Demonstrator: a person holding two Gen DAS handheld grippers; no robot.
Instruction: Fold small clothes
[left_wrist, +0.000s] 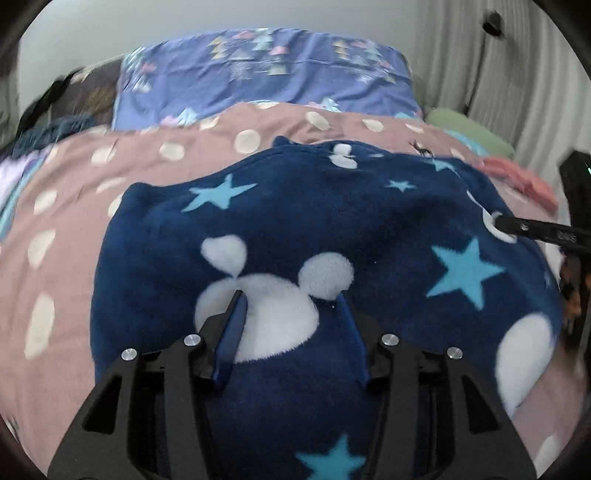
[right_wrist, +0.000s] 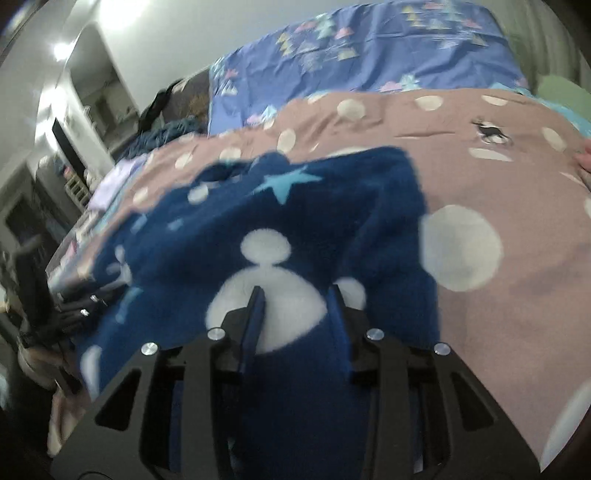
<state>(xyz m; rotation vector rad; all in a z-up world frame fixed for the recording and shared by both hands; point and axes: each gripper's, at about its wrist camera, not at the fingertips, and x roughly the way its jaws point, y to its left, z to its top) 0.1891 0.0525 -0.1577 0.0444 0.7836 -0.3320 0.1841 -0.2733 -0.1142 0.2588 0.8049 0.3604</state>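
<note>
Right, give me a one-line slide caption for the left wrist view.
Open left tongs poised over a navy fleece garment with stars and white mouse heads, spread on a pink polka-dot bedcover.

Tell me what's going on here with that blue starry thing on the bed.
A person is folding a navy fleece garment with stars and white mouse-head shapes, working with a handheld gripper in each hand. It lies on a pink polka-dot bedspread. The left gripper and right gripper each sit at the garment's near edge, jaws apart with fleece between the fingers, not clamped. A purple patterned pillow lies beyond.
</note>
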